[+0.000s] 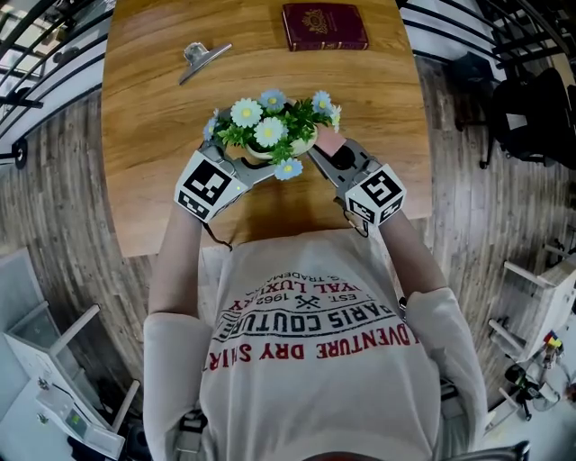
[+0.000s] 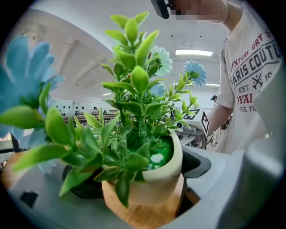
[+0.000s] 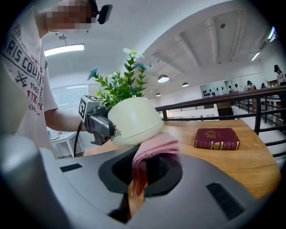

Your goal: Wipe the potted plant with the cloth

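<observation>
The potted plant (image 1: 268, 131) has green leaves with white and blue flowers in a cream pot (image 2: 156, 179). My left gripper (image 1: 245, 168) is shut on that pot, with one jaw on each side (image 2: 144, 184). In the right gripper view the pot (image 3: 134, 120) leans over, and the left gripper (image 3: 96, 120) holds it from the left. My right gripper (image 3: 145, 175) is shut on a folded pink cloth (image 3: 155, 149). The cloth's top presses against the pot's lower wall. From the head view the cloth (image 1: 328, 141) shows at the plant's right side, by the right gripper (image 1: 331, 158).
The wooden table (image 1: 148, 135) carries a dark red book (image 1: 325, 26) at the far edge, also visible in the right gripper view (image 3: 216, 138). A metal clip (image 1: 200, 58) lies at the far left. Black railings flank the table, and white furniture stands on the floor below.
</observation>
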`<state>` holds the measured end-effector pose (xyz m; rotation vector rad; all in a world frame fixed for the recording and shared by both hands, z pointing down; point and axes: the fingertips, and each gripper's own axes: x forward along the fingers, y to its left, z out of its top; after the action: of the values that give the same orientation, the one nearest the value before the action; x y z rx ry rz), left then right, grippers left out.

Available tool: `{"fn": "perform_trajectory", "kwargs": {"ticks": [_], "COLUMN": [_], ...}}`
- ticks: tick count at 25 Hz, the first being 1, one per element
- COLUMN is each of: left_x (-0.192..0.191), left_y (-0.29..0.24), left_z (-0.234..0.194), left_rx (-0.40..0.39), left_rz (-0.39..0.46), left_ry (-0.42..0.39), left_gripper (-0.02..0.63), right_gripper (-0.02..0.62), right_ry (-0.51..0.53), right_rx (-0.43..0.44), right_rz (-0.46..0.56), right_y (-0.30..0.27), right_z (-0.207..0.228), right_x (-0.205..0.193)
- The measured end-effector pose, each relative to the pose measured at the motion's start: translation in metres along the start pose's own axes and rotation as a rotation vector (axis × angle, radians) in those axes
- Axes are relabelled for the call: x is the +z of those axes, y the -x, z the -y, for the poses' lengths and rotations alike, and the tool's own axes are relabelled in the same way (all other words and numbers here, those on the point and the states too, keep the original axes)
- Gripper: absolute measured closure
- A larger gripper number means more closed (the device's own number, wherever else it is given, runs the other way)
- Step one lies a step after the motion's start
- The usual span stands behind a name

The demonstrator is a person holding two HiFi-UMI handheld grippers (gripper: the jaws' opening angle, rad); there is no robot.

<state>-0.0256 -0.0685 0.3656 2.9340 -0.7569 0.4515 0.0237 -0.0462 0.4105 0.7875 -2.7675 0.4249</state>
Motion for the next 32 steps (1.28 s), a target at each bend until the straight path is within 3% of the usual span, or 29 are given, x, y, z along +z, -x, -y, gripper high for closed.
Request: {"fn": "perform_trajectory", "kwargs": {"ticks": [8,12,22,28,32], "left_x": [-0.013,-0.036,-0.108,-0.144,-0.146], "left_y": [-0.016,-0.031,-0.074,-0.088,-0.097], "left_z": [0.003,0.006,0.020,0.034,0.037], "left_rx": [0.012,-0.012,-0.069,-0.135,-0.142], "left_rz": [0.005,-0.036,-0.148,-0.251,-0.250], "left_ry": [-0.022,-0.017,0.020,-0.005,-0.019], "left_gripper": [0.089,0.089,0.089,0.089,0.089], "right_gripper": [0.558,0.558,0.558,0.558,0.558], "right_ry": [0.023,0.049,0.086,0.078,0.065], "right_rx": [-0.133,-0.212,-0.367,-0.386,-0.383], "right_rz": [-0.062,-0.131,-0.175,-0.201,-0.207], "right_y": [0.013,0.018,0.032,0.037,0.039], "right_z": [0.038,0.060,0.118,0.142,0.149], "right_x": [-0.010,-0.026,-0.049,-0.059,-0.064]}}
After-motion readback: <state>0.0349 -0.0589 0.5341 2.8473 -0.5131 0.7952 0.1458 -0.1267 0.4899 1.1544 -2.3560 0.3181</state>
